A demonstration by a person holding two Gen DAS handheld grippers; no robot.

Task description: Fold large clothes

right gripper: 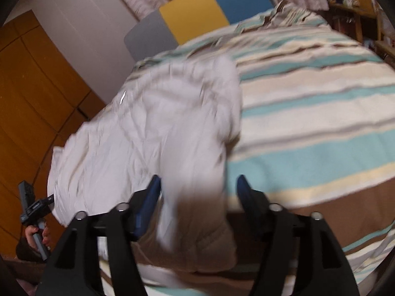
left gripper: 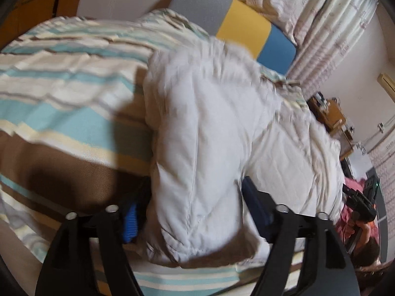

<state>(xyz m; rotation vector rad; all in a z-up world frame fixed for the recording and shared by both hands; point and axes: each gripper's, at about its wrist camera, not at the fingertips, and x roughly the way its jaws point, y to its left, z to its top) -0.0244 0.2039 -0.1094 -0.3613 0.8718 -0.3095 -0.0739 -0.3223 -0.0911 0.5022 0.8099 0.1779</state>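
Observation:
A large white padded garment lies crumpled on the striped bedspread. In the left wrist view one thick fold of it runs down between my left gripper's blue fingers, which stand wide apart around it. In the right wrist view the same garment has a blurred fold between my right gripper's fingers, also wide apart. The other gripper shows at the edge of each view: the right one and the left one. Both images are motion-blurred.
The bedspread has teal, cream and brown stripes. A grey, yellow and blue headboard stands behind, with patterned curtains. Wooden wardrobe doors are on one side, a cluttered wooden shelf on the other.

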